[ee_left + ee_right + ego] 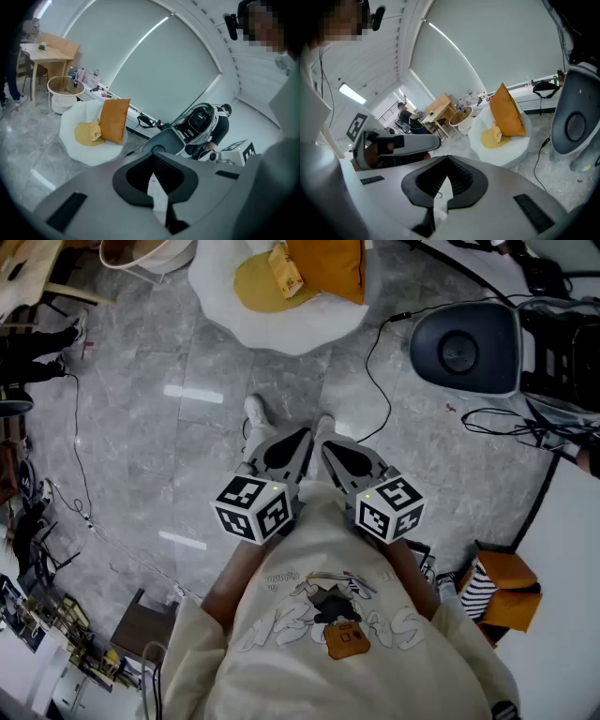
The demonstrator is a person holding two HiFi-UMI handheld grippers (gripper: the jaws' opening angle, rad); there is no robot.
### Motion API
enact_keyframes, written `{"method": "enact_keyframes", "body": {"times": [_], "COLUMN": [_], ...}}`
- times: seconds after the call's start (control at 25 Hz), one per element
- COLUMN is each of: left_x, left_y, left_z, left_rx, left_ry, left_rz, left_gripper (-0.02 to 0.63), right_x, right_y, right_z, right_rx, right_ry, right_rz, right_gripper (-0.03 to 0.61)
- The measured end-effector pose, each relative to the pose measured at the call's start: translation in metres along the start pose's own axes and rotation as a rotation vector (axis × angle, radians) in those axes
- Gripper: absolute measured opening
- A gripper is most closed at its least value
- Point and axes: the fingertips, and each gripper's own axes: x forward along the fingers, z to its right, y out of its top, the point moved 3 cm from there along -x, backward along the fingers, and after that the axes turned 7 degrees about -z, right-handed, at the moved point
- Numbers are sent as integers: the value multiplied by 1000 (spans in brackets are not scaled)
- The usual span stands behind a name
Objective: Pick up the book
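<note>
The book (286, 268) is small and tan. It lies on a yellow seat pad, leaning on an orange pillow (328, 266), in a white round chair (281, 320) across the floor. It also shows as the book (96, 130) in the left gripper view and the book (498, 136) in the right gripper view. My left gripper (296, 441) and right gripper (332, 448) are held side by side close to my chest, far from the book. The left gripper (157, 185) and right gripper (440, 190) have their jaws together with nothing between them.
A grey pod-shaped machine (464, 348) stands at the right with black cables (375, 381) trailing over the marble floor. A wooden table (49, 54) and round side table (63, 89) stand behind the chair. An orange and striped bundle (506, 592) lies beside a white table edge (572, 549).
</note>
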Motion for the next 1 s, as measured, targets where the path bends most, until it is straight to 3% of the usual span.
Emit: {"method": "enact_keyframes", "body": {"times": [0.12,0.32,0.48,0.64,0.8,1.0], "left_x": [-9,-62,-104,-144,-170,-194], "left_y": [-22,-39,-58,-77,-76,-81], "left_z": [8,-31,-47,-65,-75,-95], "left_rx": [49,6,19,11,65,70], "left_ry": [-16,31,38,15,-28,-50], "left_rz": [-12,20,38,59,94,88], "left_gripper": [6,6,6,6,6,6], "right_x": [2,16,23,36,48,66], "right_y": [-18,-43,-66,-83,-91,-103], "right_z": [-5,-43,-78,-107,-123,-144], "right_rx": [20,33,17,83,108,152], "right_ry": [-16,-52,-82,-90,-142,-168], "right_rz": [-14,1,7,50,111,116], "right_gripper": [23,23,23,25,25,25]}}
